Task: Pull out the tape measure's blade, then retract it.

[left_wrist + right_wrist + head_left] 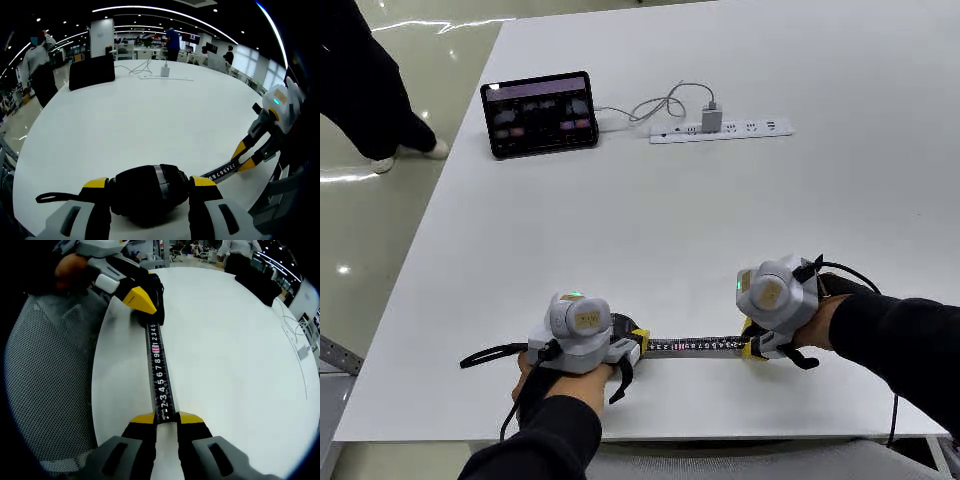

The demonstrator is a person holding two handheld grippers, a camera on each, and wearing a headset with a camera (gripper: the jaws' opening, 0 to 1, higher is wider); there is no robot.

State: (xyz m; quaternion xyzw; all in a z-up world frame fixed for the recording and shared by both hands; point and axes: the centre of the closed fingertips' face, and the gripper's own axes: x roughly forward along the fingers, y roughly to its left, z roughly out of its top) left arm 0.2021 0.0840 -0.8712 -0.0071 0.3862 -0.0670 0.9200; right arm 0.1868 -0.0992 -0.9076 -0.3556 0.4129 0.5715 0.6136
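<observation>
While left gripper [149, 182] clamps the tape measure case [145, 197], right gripper [166, 418] is pinched onto the extended blade [158, 360] at its end.

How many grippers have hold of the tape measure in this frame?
2. The left gripper clamps the black case between its jaws. The right gripper pinches the blade at its pulled-out end.
</observation>
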